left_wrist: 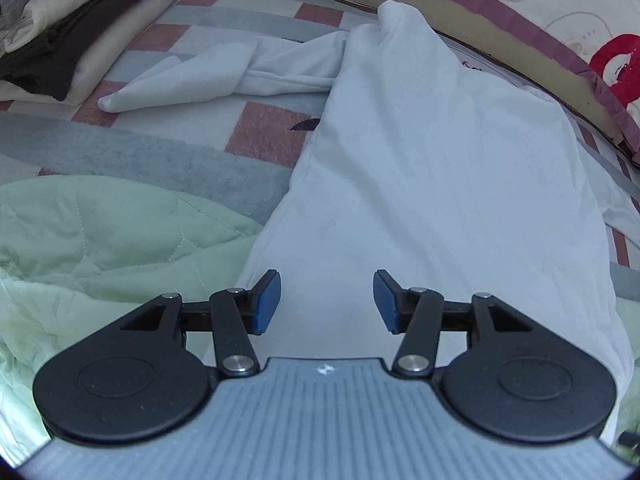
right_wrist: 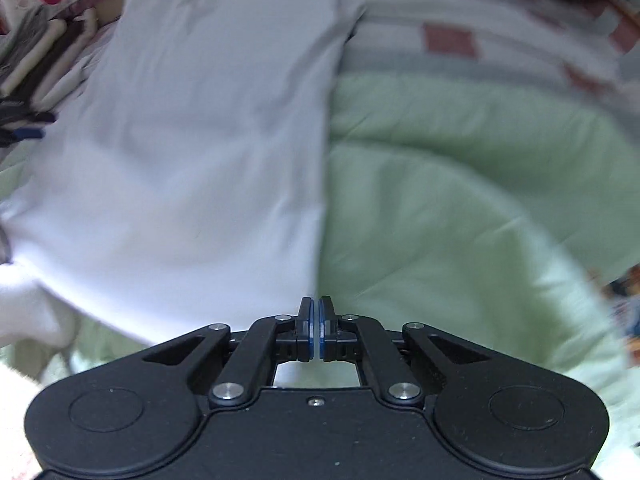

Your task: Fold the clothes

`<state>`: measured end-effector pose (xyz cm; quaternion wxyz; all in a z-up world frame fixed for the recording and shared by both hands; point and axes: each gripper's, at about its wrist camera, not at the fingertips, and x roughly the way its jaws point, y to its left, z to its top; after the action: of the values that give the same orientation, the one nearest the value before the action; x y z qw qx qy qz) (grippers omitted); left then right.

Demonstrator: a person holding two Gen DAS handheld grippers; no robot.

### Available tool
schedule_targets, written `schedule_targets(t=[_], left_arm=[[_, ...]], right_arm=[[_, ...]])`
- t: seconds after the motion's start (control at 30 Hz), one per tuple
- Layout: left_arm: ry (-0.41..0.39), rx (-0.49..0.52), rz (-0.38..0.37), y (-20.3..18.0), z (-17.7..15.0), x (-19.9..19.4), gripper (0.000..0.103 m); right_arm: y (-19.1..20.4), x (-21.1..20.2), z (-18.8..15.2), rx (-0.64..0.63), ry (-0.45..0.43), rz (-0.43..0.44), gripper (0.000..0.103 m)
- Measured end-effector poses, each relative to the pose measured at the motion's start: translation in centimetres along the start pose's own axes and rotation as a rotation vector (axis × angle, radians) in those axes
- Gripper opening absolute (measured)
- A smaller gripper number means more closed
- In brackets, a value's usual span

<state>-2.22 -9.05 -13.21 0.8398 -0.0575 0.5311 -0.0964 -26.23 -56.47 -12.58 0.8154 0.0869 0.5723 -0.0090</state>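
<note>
1. No word, brand name or number can be read in either view.
2. The white garment (left_wrist: pixel 440 168) bears a small dark printed mark near its far edge in the left wrist view; it is too small to make out.
3. The cream cloth (left_wrist: pixel 580 8) behind the bed carries a red printed shape and faint drawn outlines with dots; these are drawings, and no letters can be told on it.
4. The grey body of the left hand-held gripper (left_wrist: pixel 327 298) shows a tiny white emblem at its front edge, with no lettering.
5. The right wrist view is blurred; nothing there is legible.
</note>
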Motion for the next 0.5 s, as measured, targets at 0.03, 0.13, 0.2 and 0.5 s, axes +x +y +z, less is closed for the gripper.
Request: schedule_targets(t=[0.03,0.13,0.2,0.5], left_arm=[[0.000,0.000,0.000,0.0,0.1,0.1,0.052],[-0.005,-0.021,-0.011,0.8,0.5,0.2,0.054],[-0.013,-0.050,-0.021,1.6,0.9,0.1,0.054],[-0.192,-0.300,-0.157,8.5,3.6,-2.4,0.054]], right_arm=[[-0.3,-0.5,0.4,-0.006,-0.025,-0.028,0.011],[-0.8,-1.7,2.3,0.061,-0.195,0.054,0.043],[0.1,-0.7,4.7,0.120,-0.263,0.129,0.051],[16.4,6.3,19.0,-0.248,-0.299,0.402,0.050]])
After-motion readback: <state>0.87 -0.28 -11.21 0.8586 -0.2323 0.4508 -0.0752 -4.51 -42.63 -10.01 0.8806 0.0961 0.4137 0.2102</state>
